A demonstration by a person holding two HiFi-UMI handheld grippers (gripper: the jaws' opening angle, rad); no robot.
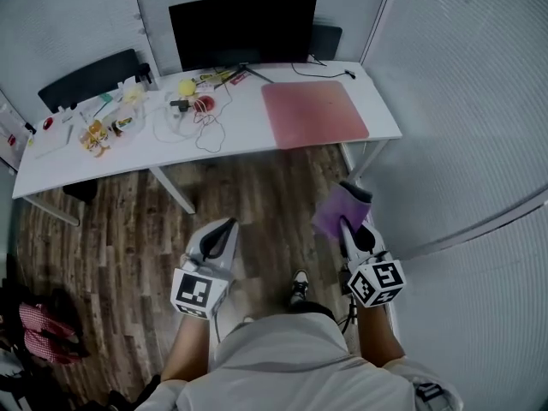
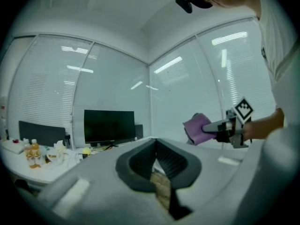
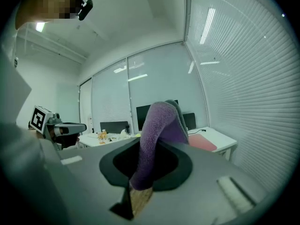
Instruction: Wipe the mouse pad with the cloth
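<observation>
My right gripper [image 1: 354,229] is clamped on a fold of the purple cloth [image 3: 161,130]. I judge it soft, light and limp, best held bunched. My left gripper [image 2: 157,161] has its jaws together and holds nothing. The pink mouse pad [image 1: 313,114] lies flat at the right end of the white desk [image 1: 248,139], well ahead. Wood floor [image 1: 128,229], blinds all round.
</observation>
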